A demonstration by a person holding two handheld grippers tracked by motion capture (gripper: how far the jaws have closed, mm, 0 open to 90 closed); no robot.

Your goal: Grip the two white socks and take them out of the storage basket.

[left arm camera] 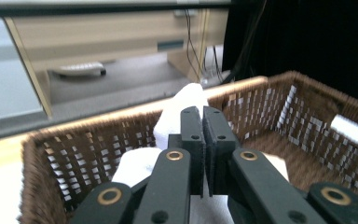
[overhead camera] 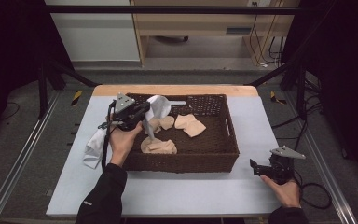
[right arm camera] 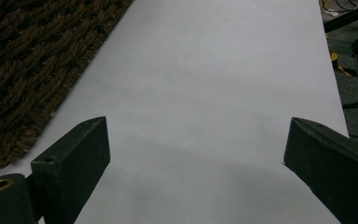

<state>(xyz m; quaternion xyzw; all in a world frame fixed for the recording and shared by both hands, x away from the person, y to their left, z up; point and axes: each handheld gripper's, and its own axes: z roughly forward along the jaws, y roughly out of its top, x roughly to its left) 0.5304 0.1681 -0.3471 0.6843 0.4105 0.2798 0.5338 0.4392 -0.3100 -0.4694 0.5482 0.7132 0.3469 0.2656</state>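
Observation:
A brown wicker basket [overhead camera: 233,140] stands on the white table. My left gripper [overhead camera: 144,112] hangs over its back left part, shut on a white cloth [overhead camera: 160,106] that bunches at the jaw tips and trails down into the basket. In the left gripper view the two jaws [left arm camera: 203,112] stand pressed together, with the white cloth [left arm camera: 182,109] showing behind and below them and the basket's woven wall [left arm camera: 74,149] around. Three beige cloths [overhead camera: 189,124] lie on the basket floor. My right gripper [overhead camera: 256,167] rests on the table right of the basket, open [right arm camera: 196,149] and holding nothing.
Another white cloth [overhead camera: 93,148] lies on the table against the basket's left wall. The basket's corner [right arm camera: 23,70] is at the left of the right gripper view, with bare table [right arm camera: 205,70] ahead. Black frame posts and cables stand beyond the table edges.

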